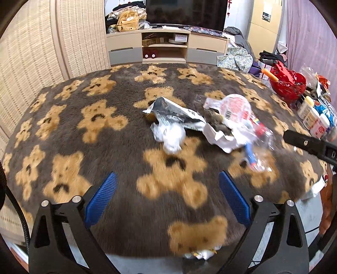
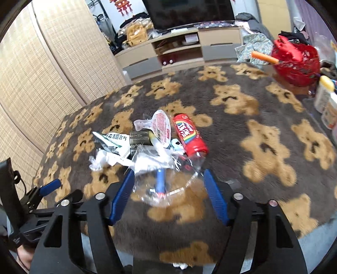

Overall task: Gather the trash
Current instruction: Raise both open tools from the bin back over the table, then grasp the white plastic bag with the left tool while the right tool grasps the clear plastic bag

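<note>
At the bottom of the left wrist view we are holding the left gripper (image 1: pixel 167 198) with its two blue pads wide apart and nothing between them, above the grey blanket (image 1: pixel 118 134) with the brown bears. In the right wrist view we are holding the right gripper (image 2: pixel 168 194) with its pads apart too. A clear plastic wrapper (image 2: pixel 168 181) with a blue pen-like thing (image 2: pixel 160 179) inside is lying in the gap between them, but we cannot tell if the pads are touching it.

Just beyond this wrapper, in the middle of both frames, the trash is lying in one small heap on the blanket. At the left side of the heap a crumpled white tissue (image 1: pixel 171 134) is sitting against a torn black and white packet (image 1: pixel 177 114). Beside them we are seeing a piece of white paper (image 1: pixel 221 137), a round peel-off lid (image 2: pixel 161 128) with red print, and a red candy tube (image 2: pixel 189 136) with a rainbow on it, lying on its side at the right of the heap.

Further away, at the upper right of both frames, a red basket (image 2: pixel 297 65) is standing near some white bottles (image 1: pixel 311 113). At the top centre, behind the blanket, a low TV cabinet (image 1: pixel 166 47) is standing under a dark screen (image 1: pixel 185 12), and a woven screen wall (image 1: pixel 31 54) is filling the upper left.
</note>
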The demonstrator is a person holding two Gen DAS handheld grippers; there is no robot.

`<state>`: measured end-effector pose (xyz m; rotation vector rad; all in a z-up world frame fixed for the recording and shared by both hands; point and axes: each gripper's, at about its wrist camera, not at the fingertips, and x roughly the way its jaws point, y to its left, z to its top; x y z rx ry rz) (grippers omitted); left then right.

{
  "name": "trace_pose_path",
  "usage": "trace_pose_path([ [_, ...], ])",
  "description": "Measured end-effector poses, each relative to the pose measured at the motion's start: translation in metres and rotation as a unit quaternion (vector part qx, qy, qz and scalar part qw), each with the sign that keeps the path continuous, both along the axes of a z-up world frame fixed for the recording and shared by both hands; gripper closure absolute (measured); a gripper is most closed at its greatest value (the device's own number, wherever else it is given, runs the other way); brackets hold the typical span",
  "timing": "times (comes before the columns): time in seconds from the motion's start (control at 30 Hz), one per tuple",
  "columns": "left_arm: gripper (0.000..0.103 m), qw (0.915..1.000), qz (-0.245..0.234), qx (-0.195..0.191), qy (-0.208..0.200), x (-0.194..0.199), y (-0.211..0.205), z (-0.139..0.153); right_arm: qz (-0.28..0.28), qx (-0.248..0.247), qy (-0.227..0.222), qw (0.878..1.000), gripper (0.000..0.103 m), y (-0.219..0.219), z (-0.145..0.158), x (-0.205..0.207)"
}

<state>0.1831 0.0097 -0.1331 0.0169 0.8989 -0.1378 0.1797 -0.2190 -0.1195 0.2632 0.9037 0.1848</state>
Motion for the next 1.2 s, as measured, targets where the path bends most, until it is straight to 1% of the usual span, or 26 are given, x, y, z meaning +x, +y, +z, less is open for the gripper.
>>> trace_pose_path([
  [0.17, 0.023, 0.9999, 0.003, -0.012, 0.010, 0.033, 0.003, -0.018, 0.005, -0.002, 0.020, 1.000, 0.039, 0.006, -0.022, 0.019],
  [0.23, 0.023, 0.9998, 0.004, -0.015, 0.009, 0.042, 0.003, -0.023, 0.009, 0.005, 0.024, 1.000, 0.039, 0.006, -0.028, 0.023],
  [0.33, 0.024, 0.9999, 0.006, -0.015, 0.004, 0.054, 0.002, -0.026, 0.017, -0.001, 0.023, 1.000, 0.039, 0.010, -0.032, 0.029],
  [0.4, 0.025, 0.9998, 0.003, -0.021, 0.003, 0.062, -0.001, -0.027, 0.021, 0.007, 0.026, 0.999, 0.039, 0.011, -0.035, 0.033],
  [0.43, 0.027, 0.9998, 0.001, -0.022, 0.003, 0.066, -0.003, -0.028, 0.022, 0.011, 0.027, 0.999, 0.039, 0.012, -0.036, 0.035],
  [0.47, 0.032, 0.9998, -0.001, -0.022, 0.004, 0.070, -0.004, -0.029, 0.023, 0.014, 0.028, 0.999, 0.040, 0.012, -0.037, 0.037],
  [0.5, 0.035, 0.9997, -0.003, -0.023, 0.006, 0.072, -0.005, -0.031, 0.026, 0.016, 0.028, 0.999, 0.047, 0.013, -0.037, 0.038],
  [0.53, 0.042, 0.9996, -0.006, -0.025, 0.009, 0.075, -0.007, -0.033, 0.028, 0.018, 0.029, 0.999, 0.056, 0.014, -0.037, 0.039],
  [0.57, 0.049, 0.9995, -0.010, -0.027, 0.015, 0.077, -0.008, -0.036, 0.032, 0.023, 0.031, 0.999, 0.060, 0.014, -0.038, 0.040],
  [0.6, 0.053, 0.9994, -0.012, -0.028, 0.020, 0.078, -0.009, -0.038, 0.036, 0.025, 0.032, 0.999, 0.069, 0.015, -0.038, 0.041],
  [0.63, 0.061, 0.9992, -0.013, -0.029, 0.025, 0.079, -0.010, -0.041, 0.039, 0.026, 0.033, 0.998, 0.077, 0.016, -0.037, 0.041],
  [0.67, 0.071, 0.9991, -0.014, -0.029, 0.028, 0.080, -0.010, -0.043, 0.042, 0.026, 0.033, 0.998, 0.079, 0.018, -0.037, 0.040],
  [0.7, 0.074, 0.9990, -0.015, -0.029, 0.030, 0.080, -0.010, -0.044, 0.043, 0.025, 0.032, 0.998, 0.080, 0.019, -0.036, 0.040],
  [0.73, 0.075, 0.9991, -0.013, -0.028, 0.028, 0.079, -0.010, -0.044, 0.044, 0.023, 0.030, 0.998, 0.082, 0.020, -0.035, 0.039],
  [0.87, 0.081, 0.9993, -0.015, -0.025, 0.022, 0.073, -0.010, -0.040, 0.045, 0.025, 0.022, 0.998, 0.085, 0.019, -0.029, 0.033],
  [0.97, 0.082, 0.9994, -0.017, -0.024, 0.016, 0.065, -0.009, -0.033, 0.037, 0.022, 0.010, 0.999, 0.090, 0.013, -0.020, 0.026],
  [1.1, 0.083, 0.9995, -0.015, -0.029, 0.001, 0.049, -0.007, -0.017, 0.032, 0.027, -0.008, 0.999, 0.095, 0.003, -0.002, 0.012],
  [1.2, 0.083, 0.9993, -0.013, -0.034, -0.010, 0.029, -0.006, -0.002, 0.029, 0.029, -0.019, 0.999, 0.096, -0.003, 0.009, -0.002],
])
